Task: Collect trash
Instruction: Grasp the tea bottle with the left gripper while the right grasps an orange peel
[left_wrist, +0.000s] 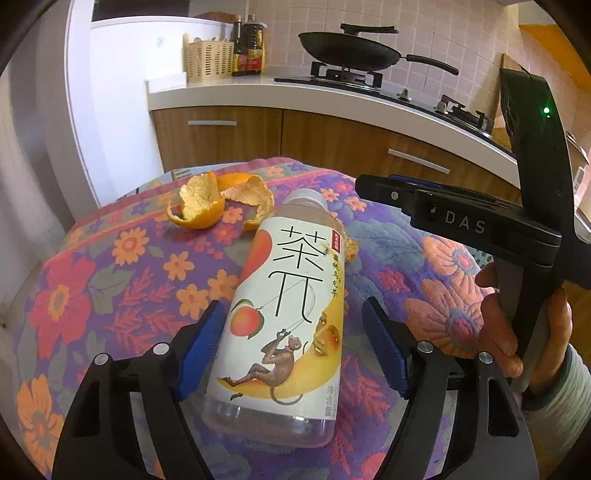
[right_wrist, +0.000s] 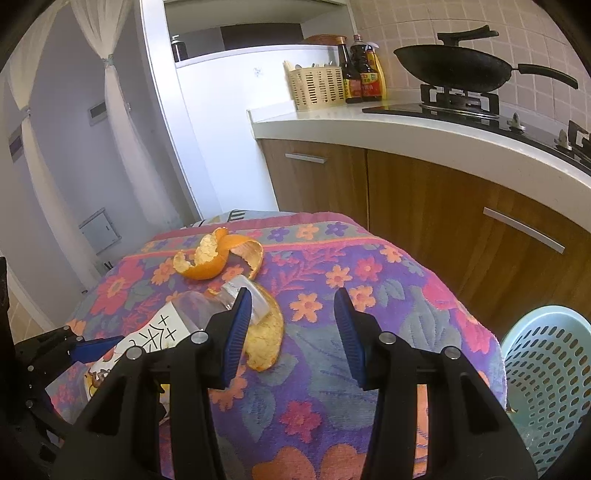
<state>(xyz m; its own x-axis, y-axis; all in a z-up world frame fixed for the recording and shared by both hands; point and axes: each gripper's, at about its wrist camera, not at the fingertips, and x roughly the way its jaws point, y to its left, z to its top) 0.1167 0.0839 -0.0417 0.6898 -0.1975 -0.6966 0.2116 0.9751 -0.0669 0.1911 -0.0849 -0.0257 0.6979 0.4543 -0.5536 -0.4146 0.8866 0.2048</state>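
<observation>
An empty plastic tea bottle (left_wrist: 288, 310) with a peach and monkey label lies on the floral cloth. My left gripper (left_wrist: 293, 317) is open, its blue pads on either side of the bottle's lower body, not touching it. Orange peel (left_wrist: 207, 203) lies beyond the bottle's cap. In the right wrist view my right gripper (right_wrist: 293, 314) is open and empty above the cloth. A second peel piece (right_wrist: 264, 332) lies just past its left pad, beside the bottle's neck (right_wrist: 207, 306). The curled peel (right_wrist: 218, 254) lies farther back.
A light blue perforated basket (right_wrist: 546, 376) stands beside the table at the lower right. The table under the floral cloth (right_wrist: 369, 288) ends near a wooden kitchen counter (right_wrist: 443, 192) with a wok (right_wrist: 454, 68), sauce bottles and a utensil basket. The right gripper's body (left_wrist: 480, 221) hangs over the cloth's right side.
</observation>
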